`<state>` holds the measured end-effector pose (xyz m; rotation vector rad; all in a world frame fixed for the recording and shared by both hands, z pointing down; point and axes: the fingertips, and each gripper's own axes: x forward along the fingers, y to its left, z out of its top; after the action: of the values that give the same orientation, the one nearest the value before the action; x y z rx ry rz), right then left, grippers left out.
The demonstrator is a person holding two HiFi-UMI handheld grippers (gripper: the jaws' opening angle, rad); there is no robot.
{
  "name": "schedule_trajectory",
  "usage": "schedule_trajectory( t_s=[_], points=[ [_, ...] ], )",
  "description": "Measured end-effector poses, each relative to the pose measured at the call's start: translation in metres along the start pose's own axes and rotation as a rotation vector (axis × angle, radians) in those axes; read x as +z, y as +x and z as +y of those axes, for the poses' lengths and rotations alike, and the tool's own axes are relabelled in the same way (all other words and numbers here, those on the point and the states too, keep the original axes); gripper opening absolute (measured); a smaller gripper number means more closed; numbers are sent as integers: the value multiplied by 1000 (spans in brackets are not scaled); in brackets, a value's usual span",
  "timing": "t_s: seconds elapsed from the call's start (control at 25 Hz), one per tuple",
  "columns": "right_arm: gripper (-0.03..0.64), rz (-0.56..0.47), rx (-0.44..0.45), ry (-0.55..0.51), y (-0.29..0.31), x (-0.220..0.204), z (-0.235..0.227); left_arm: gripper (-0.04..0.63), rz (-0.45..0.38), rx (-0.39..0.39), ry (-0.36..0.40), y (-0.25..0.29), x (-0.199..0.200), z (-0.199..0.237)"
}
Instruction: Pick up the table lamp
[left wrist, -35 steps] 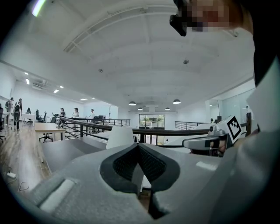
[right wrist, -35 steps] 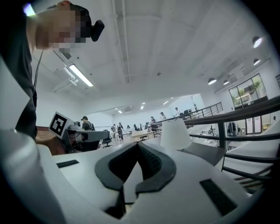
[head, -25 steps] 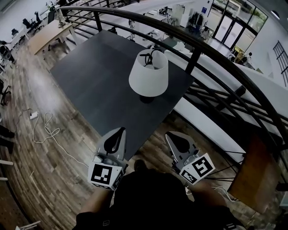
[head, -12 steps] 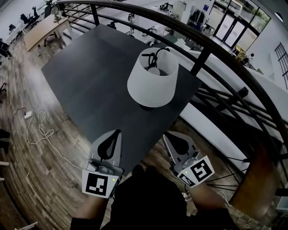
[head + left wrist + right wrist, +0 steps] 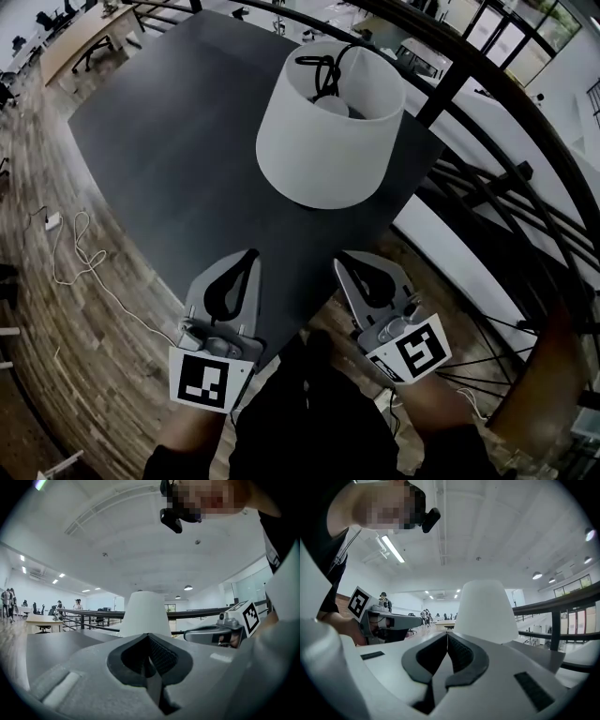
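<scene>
Eyes on the table lamp (image 5: 330,122): just one, upright on the dark table (image 5: 169,131), white shade flaring downward, black cord looped inside the open top. Parked toward the table's far right side, close to the curved black railing (image 5: 473,80). Down at the near edge in the head view, two hand-held tools side by side: left gripper (image 5: 250,255) and right gripper (image 5: 341,265), both aimed up the picture toward the lamp. Well short of the shade, no contact with it from either one. Clenched tight on the left, pads pressed together, nothing pinched between. Same story on the right: jaws closed flat against each other, empty. From the left gripper view, shade dead ahead above the closed tips, with the right gripper off to the right side. From the right gripper view, shade a little right of the tips, the left gripper out at the left. Lamp roughly between the two lines of aim, somewhat nearer the right one. Tally: one lamp, one table, two grippers, two marker cubes (image 5: 202,380) at one per gripper, one railing curving round the table's far side.
</scene>
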<state>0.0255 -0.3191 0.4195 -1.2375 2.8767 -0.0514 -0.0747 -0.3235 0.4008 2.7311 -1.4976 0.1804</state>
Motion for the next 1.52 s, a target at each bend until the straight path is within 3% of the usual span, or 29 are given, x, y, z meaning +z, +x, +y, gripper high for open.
schedule_trajectory(
  t_s=[0.28,0.64,0.92,1.04,1.28,1.52],
  points=[
    [14,4,-19,2,6,-33,-13,5,-12,14,-10,14,-31,3],
    [15,-24,-46,22,26,-80,-30,5,-88,10,42,33,-70,8],
    [25,-6,-99,9,41,-109,-57,5,-47,-7,25,59,-95,8],
    [123,-3,-125,15,50,-115,-69,5,-30,-9,-8,68,-102,9],
    [243,-26,-192,24,74,-112,-90,5,-36,12,-29,78,-100,19],
    [304,-63,-222,23,101,-111,-105,5,-34,27,-4,90,-106,27]
  ],
)
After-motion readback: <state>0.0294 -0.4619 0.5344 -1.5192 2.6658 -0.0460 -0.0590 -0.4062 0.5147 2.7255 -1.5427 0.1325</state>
